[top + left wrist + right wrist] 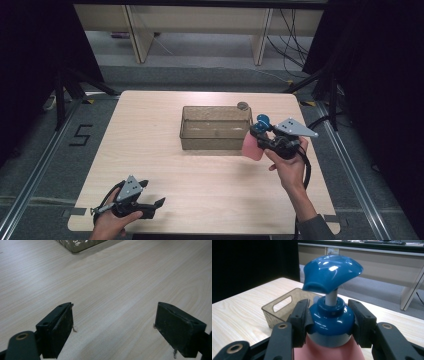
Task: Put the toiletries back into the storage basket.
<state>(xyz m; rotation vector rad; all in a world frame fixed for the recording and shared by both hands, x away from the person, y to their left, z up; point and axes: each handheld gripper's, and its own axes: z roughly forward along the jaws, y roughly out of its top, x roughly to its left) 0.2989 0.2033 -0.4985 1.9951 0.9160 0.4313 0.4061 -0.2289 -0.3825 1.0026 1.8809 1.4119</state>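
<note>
Now the right tool (331, 322) pinches the pink pump bottle (251, 148) by its blue collar (331, 321), held just beside the clear bin (215, 128). This round, glossy collar may slip or tip. The left tool (113, 327) rests spread on the worktop (165, 165).

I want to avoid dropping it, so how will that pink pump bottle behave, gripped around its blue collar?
The pump bottle probably holds firm: the right gripper clamps its rigid blue collar from both sides. That glossy collar may be slippery. The pink body hangs below the jaws, so it might swing or tilt if moved quickly.
</note>
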